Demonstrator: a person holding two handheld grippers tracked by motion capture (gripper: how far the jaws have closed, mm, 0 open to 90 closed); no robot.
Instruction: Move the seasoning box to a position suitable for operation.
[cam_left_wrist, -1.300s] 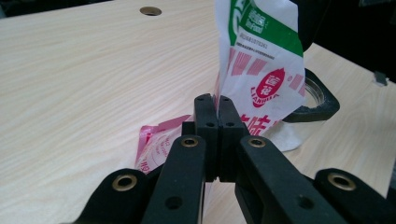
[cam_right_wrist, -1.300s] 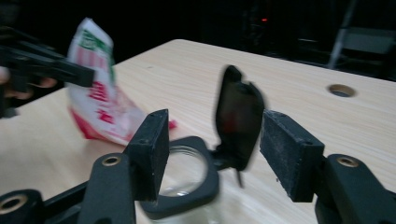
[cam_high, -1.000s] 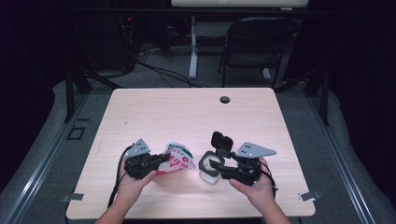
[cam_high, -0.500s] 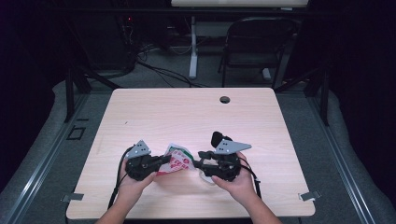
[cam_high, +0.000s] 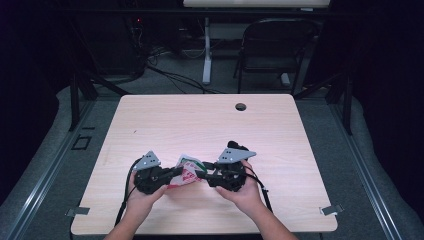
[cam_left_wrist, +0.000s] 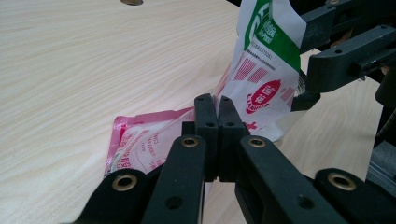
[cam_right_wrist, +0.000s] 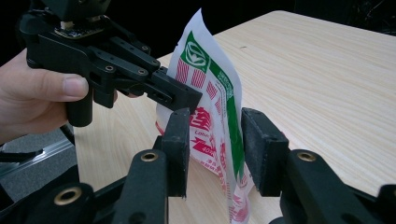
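The pale wooden table (cam_high: 210, 130) carries a small dark round hole (cam_high: 241, 106) near its far edge. At the near side, between the two hands, a red, white and green printed packet (cam_high: 187, 169) stands partly raised off the surface. The left tool (cam_left_wrist: 212, 109) is clenched on the packet's edge. The right tool (cam_right_wrist: 215, 126) has just been closing, its jaws straddling the packet's other side; the pads seem not quite to press it yet.
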